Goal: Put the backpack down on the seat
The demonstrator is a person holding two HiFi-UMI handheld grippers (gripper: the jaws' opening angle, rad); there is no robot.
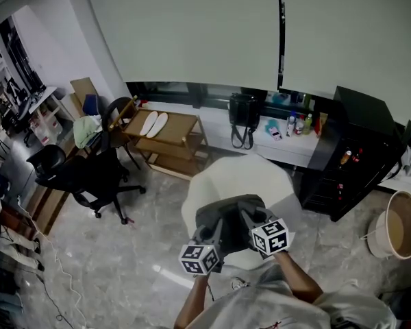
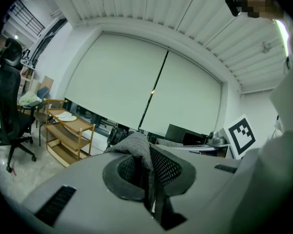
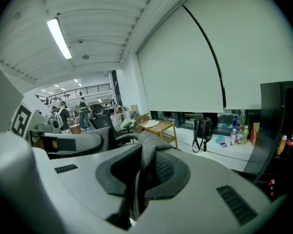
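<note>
Backpack (image 1: 227,214) clamped by left hand-held gripper (image 2: 149,177), right hand-held gripper (image 3: 142,177); above seat (image 1: 260,175).

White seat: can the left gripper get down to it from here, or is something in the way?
Probably yes. The white seat sits bare right under the grey backpack clamped by the left gripper and right gripper; nothing visible stands between.

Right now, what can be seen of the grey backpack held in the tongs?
The backpack is dark grey woven fabric, bunched and sagging. It is held up over the white seat; whether it touches the seat is unclear. The left tongs and the right tongs each pinch a fold of its cloth.
</note>
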